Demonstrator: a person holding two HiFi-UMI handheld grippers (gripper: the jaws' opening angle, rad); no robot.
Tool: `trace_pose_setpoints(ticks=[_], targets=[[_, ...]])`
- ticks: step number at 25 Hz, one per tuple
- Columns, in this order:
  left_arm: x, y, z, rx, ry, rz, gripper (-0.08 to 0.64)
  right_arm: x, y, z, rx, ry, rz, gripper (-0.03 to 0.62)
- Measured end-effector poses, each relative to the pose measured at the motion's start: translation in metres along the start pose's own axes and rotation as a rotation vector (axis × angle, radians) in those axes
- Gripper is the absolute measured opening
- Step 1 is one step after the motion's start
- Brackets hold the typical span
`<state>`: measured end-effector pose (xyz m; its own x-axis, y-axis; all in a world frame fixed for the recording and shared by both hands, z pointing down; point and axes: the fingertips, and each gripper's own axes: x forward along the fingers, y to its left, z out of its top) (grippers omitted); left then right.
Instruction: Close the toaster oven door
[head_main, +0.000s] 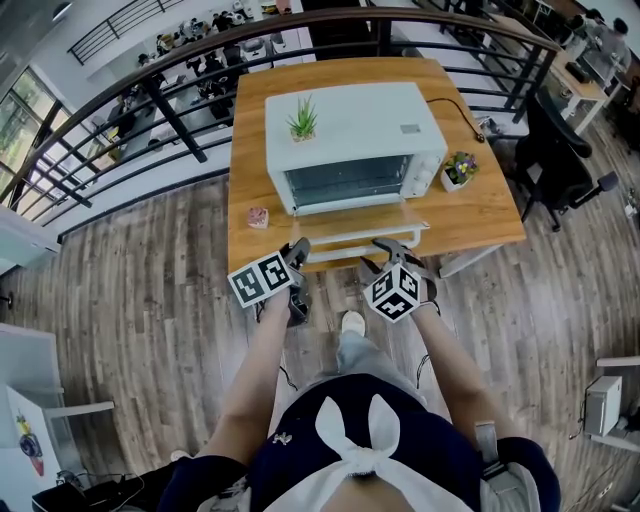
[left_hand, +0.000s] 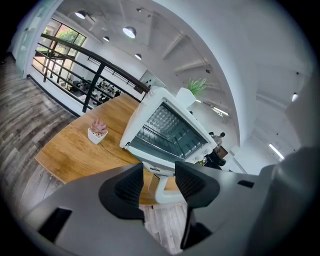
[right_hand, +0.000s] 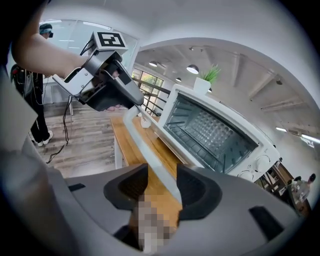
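A white toaster oven (head_main: 355, 130) stands on a wooden table (head_main: 480, 215). Its glass door (head_main: 365, 222) lies folded down flat toward me, and the white bar handle (head_main: 345, 250) runs along the door's front edge. My left gripper (head_main: 298, 250) is at the handle's left end. In the left gripper view the handle's end (left_hand: 162, 187) sits between the jaws of this gripper (left_hand: 159, 182), with a gap showing beside it. My right gripper (head_main: 385, 250) is at the right end. The bar (right_hand: 150, 150) passes between the jaws of the right gripper (right_hand: 162, 187), close to the right pad, with wood showing on the other side.
A small pink succulent (head_main: 258, 217) in a white pot stands left of the oven. A green plant (head_main: 303, 122) sits on the oven's top. A flower pot (head_main: 459, 170) stands at its right. A black railing runs behind the table, and an office chair (head_main: 560, 160) stands to the right.
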<state>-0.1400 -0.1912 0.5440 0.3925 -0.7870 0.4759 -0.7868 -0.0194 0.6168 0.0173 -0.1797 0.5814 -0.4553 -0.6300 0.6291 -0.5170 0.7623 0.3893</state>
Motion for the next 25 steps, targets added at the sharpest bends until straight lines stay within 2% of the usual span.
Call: trace_pose_setpoints(ticks=[13,25], targets=[[0.0007,-0.0033,0.0063,-0.007,-0.011,-0.017,0.201,0.0005,-0.0067,0.0044,-0.046,-0.012,-0.041,0.176],[0.0023,-0.0047,0.0096,-0.001,-0.017,-0.022,0.201,0.0004,-0.0104,0.0057,-0.087,-0.013,-0.032,0.161]])
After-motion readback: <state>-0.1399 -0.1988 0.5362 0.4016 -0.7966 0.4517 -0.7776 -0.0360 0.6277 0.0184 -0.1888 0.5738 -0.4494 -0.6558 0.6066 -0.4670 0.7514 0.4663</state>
